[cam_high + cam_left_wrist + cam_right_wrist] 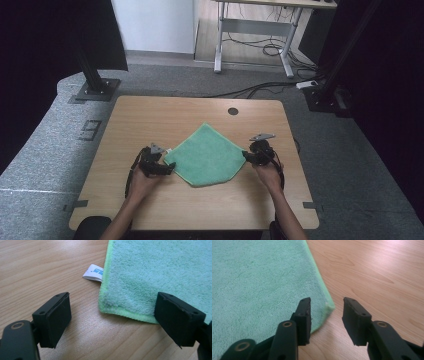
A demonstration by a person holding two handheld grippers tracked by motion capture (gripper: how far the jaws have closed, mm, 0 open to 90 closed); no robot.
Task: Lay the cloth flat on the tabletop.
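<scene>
High view shows a green cloth (207, 155) lying flat on a wooden table (150, 115), turned like a diamond. The left gripper (169, 168) sits at the cloth's left corner and the right gripper (245, 155) sits at its right corner. In the left gripper view the jaws are wide apart and hold nothing, with the cloth corner and its little white tag (93, 272) between them. In the right gripper view the jaws are partly apart, one on each side of the corner, not pinching it.

Mint-green cloth (207, 155) with white tag (93, 272) on light woodgrain table (150, 120).
</scene>
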